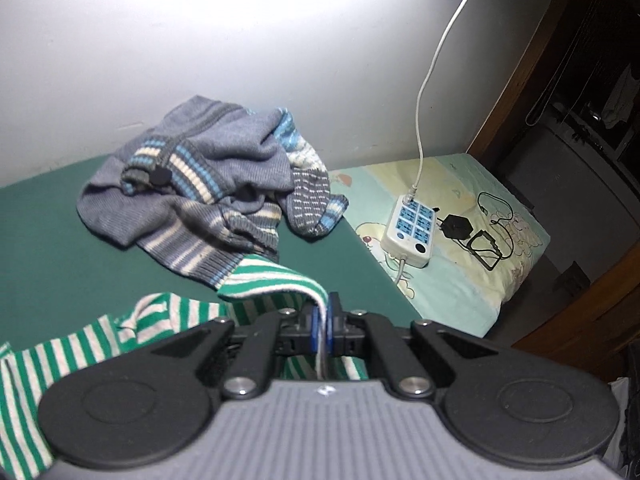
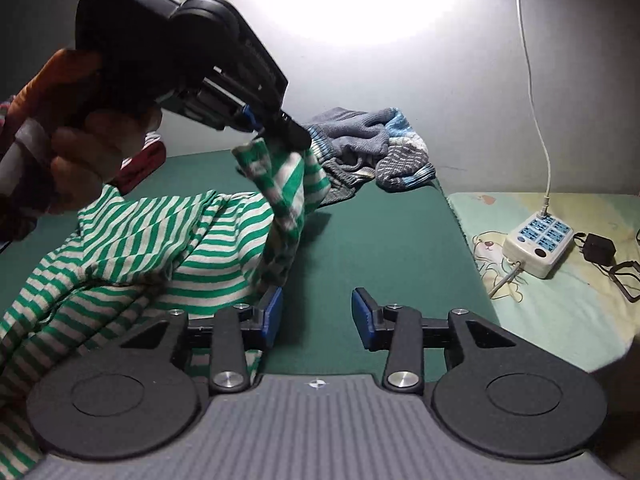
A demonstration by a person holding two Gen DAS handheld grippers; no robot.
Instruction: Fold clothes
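A green-and-white striped shirt (image 2: 140, 248) lies crumpled on the green mat (image 2: 380, 240). My left gripper (image 1: 322, 330) is shut on an edge of the striped shirt (image 1: 272, 282), which runs between its blue pads. In the right wrist view the left gripper (image 2: 276, 128), held by a hand, lifts that edge above the mat so the cloth hangs down from it. My right gripper (image 2: 316, 316) stands open low over the mat, nothing between its blue pads; the shirt lies just beside its left finger (image 2: 272, 316).
A heap of grey-blue knitted clothes (image 1: 208, 180) lies at the back of the mat by the white wall. To the right, a white power strip (image 1: 410, 226) with a cable and a black charger (image 1: 456, 228) rests on a patterned mattress (image 1: 452, 288). Dark wooden furniture stands far right.
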